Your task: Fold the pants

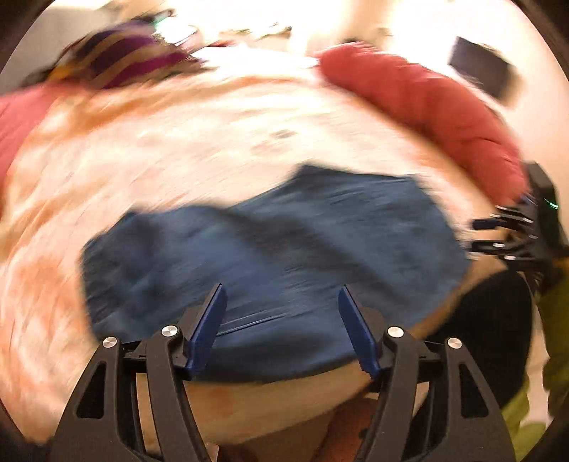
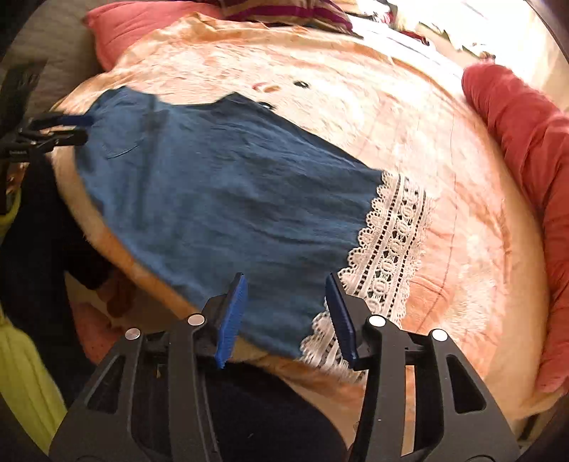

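Observation:
Dark blue pants (image 2: 220, 199) with a white lace hem (image 2: 387, 256) lie flat on a peach bedspread (image 2: 409, 117) near its front edge. My right gripper (image 2: 286, 288) is open and empty, just above the hem end near the front edge. My left gripper (image 1: 281, 296) is open and empty above the other end of the pants (image 1: 277, 256); that view is motion-blurred. Each gripper shows in the other's view: the left gripper (image 2: 76, 129) at the left edge, the right gripper (image 1: 483, 234) at the right edge.
A red bolster (image 2: 526, 160) lies along the right side of the bed and a pink pillow (image 2: 135, 25) at the far left. A purple striped cloth (image 1: 131, 57) lies at the far side. The person's dark clothing (image 2: 270, 412) is at the bed's front edge.

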Tool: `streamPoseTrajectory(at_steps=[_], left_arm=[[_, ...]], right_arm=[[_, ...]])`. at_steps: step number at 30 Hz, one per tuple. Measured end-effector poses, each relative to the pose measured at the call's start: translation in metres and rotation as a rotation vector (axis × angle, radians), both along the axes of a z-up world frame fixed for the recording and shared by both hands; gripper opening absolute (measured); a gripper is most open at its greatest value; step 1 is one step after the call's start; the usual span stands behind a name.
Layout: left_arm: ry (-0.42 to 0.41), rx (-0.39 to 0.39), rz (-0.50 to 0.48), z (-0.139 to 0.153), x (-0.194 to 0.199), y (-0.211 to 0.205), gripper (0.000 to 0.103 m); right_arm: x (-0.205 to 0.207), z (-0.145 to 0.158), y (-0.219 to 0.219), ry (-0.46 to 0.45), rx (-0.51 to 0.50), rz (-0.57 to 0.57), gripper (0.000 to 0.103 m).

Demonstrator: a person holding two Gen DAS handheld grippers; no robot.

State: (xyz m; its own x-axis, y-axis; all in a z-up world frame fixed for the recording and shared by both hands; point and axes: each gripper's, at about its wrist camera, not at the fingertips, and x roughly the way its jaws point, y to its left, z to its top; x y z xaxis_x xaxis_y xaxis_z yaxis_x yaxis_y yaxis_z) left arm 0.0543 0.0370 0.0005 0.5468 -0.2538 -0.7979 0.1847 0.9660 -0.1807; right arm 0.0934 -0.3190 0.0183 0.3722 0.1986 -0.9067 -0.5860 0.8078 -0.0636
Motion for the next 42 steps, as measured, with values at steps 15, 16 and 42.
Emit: streamPoseTrajectory(at_steps=[15,16,42], left_arm=[[-0.065,0.035,0.064,0.021,0.015,0.009,0.066],[-0.077,0.032,0.031,0.029,0.026,-0.002,0.066],[0.148,-0.253,-0.157,-0.059,0.194,-0.082,0.05]], right_arm=[[0.023,-0.002,-0.017,0.04,0.074,-0.113,0.053],[0.029,0.013,-0.022,-0.02,0.112,-0.149,0.055],[0.15,-0.06,-0.092,0.145,0.45,-0.445,0.03]])
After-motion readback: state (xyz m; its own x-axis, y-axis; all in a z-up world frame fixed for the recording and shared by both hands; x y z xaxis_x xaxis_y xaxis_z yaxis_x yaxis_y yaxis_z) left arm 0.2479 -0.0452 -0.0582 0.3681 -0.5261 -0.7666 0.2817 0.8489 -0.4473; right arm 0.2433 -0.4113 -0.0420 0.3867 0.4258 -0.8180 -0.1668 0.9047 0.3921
